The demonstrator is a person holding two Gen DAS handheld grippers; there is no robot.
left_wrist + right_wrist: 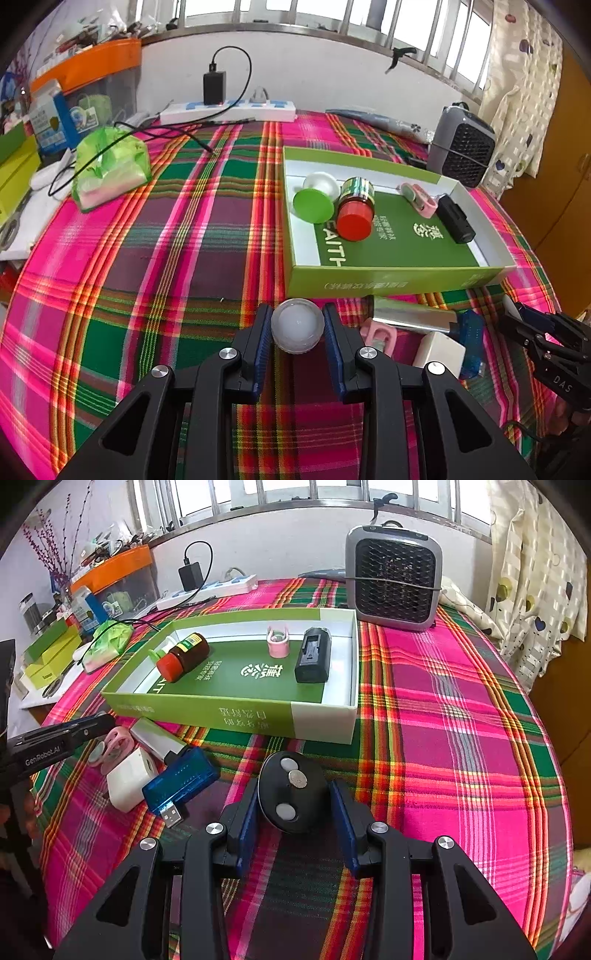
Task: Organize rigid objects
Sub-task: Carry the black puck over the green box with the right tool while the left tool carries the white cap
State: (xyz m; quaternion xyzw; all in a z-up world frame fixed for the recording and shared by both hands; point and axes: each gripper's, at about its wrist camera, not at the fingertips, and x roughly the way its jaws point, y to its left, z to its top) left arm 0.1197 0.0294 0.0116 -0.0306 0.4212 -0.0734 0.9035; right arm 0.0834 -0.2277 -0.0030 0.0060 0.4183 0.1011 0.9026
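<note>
Left tongs [297,325]: closed on a white ball [297,325], just before the green box [388,278]. Right tongs [293,797]: closed on a black puck [291,797] with three silver discs, near the box front. In the box: red-capped bottle [184,657], pink clip [277,642], black block [313,655]. On the worktop [461,720] beside it: blue USB stick [181,781], white adapter [127,779].

L claw [297,325], R claw [293,797]: both clamped
</note>
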